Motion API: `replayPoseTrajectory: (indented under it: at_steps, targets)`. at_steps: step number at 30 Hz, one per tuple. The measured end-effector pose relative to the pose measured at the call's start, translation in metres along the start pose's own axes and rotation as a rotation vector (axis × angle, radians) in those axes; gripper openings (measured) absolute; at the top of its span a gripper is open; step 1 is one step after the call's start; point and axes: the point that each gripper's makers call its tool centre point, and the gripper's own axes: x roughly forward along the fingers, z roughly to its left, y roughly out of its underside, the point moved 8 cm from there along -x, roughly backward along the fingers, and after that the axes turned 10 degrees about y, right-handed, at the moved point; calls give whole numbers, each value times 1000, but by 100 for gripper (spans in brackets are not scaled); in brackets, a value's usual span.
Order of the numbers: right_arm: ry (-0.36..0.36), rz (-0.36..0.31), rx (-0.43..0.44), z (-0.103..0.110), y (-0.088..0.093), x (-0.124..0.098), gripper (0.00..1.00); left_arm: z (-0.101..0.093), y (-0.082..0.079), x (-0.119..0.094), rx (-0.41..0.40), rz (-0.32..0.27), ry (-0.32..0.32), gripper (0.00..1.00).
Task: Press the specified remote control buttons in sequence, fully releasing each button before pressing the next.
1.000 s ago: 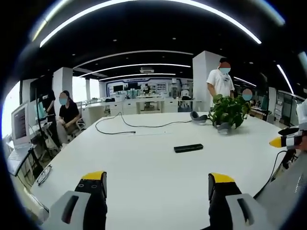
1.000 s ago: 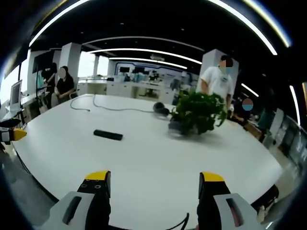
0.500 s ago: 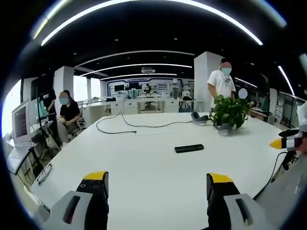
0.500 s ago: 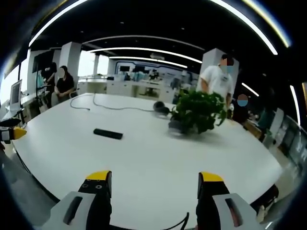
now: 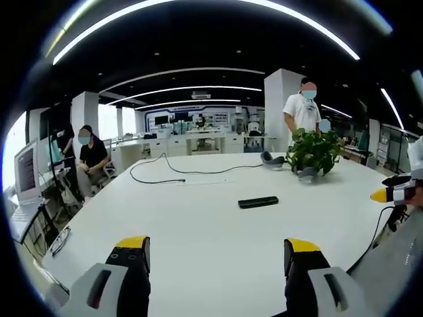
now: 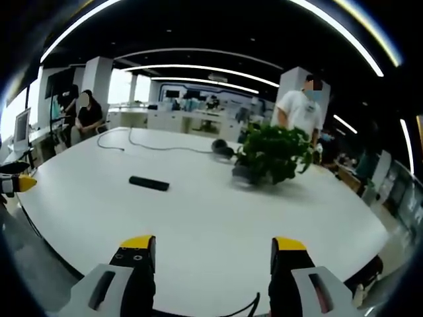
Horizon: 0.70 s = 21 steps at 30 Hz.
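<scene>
The left gripper (image 5: 216, 254) has its jaws spread wide, with nothing between the yellow-tipped fingers and nothing touching them; they hang above the near edge of the white table (image 5: 198, 218). The right gripper (image 6: 215, 253) is likewise wide apart and empty, poised over the table's near edge in the right gripper view. The remote control (image 5: 258, 202), a slim dark bar, lies flat on the bare tabletop well ahead of both grippers, clear of anything else; in the right gripper view the same remote control (image 6: 149, 183) sits left of centre. Beyond it a potted plant (image 6: 272, 155) stands on the table, its leaves spilling over what seems to be a grey pot, though the pot is too small and shaded to make out clearly. Just beside the plant rests a dark headset (image 5: 273, 159), and a black cable (image 5: 165, 173) loops across the far side of the table. A seated person (image 5: 89, 158) is at the left, and a standing person (image 5: 303, 112) is behind the plant.
</scene>
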Motion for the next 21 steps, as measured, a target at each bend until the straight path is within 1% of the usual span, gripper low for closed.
replayPoseTrajectory:
  at_steps: [2,5,6,10,14,17,19,21]
  targets:
    - [1,1,-3,0,0,0,68,0,0,0,1,2,2,87]
    - [2,7,-7,0,1,0,68,0,-2,-1,1,-21,8,87]
    - [1,16,-12,0,1,1,67,-1,-2,-1,0,-18,11,86]
    - [0,18,-14,0,1,1,67,-4,-4,0,6,-12,39,86]
    - [-3,23,-12,0,1,1,67,-6,-6,1,17,13,68,85]
    - [-6,25,-14,1,2,2,67,-3,-12,5,16,33,99,85]
    - [-8,27,-18,1,2,2,67,-1,-18,9,40,40,112,84]
    - [-8,31,-22,1,2,2,67,2,-24,14,65,34,121,82]
